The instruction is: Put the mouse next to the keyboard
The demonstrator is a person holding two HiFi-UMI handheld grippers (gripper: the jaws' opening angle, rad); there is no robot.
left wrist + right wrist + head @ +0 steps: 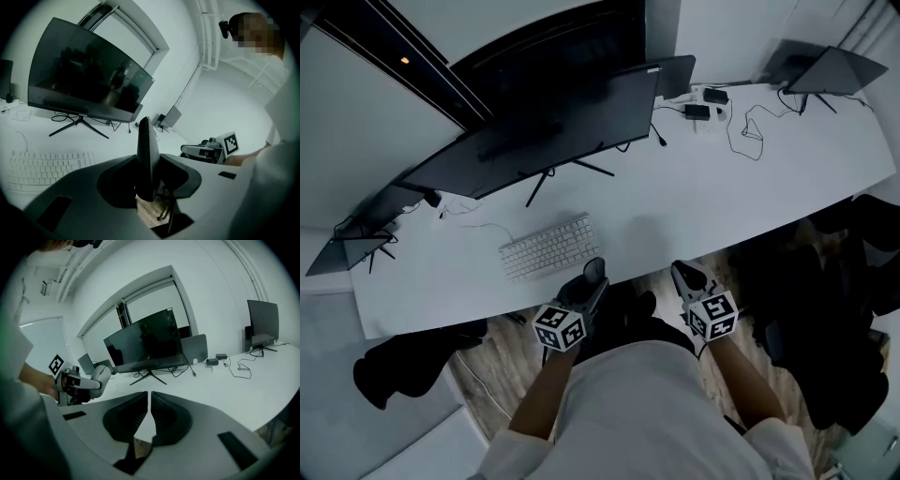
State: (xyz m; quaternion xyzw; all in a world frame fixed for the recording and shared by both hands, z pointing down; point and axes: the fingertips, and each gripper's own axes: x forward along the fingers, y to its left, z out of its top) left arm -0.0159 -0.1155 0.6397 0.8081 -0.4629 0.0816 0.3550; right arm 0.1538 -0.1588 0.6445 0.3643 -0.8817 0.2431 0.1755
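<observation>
At the front edge of the white bench (703, 202), the left claw (593, 274) is squeezed shut on the mouse (595, 270) and holds it up off the top. From the right gripper view the mouse (101, 374) looks round and pale grey, poking out past the claw's tip. From the left gripper view it shows edge-on as a thin dark shape (146, 154) standing straight up between the two jaws, with the jaws pressed on both sides of it. The keyboard (549, 247) is white and lies flat on the bench, a bit slanted, just beyond and to the left of the mouse – near it, but not touching. The right claw (688, 276) sits beside the left one, also near the bench's front edge, and its jaws are closed with only a thin crack between them – nothing is inside. Behind the keyboard stands a big dark screen (546, 127) on thin black legs. Far off at the right end of the bench is a smaller screen (836, 69), and a black cable (752, 127) curls on the bench near it. Brown wooden floor (502, 361) shows under the bench's edge.
</observation>
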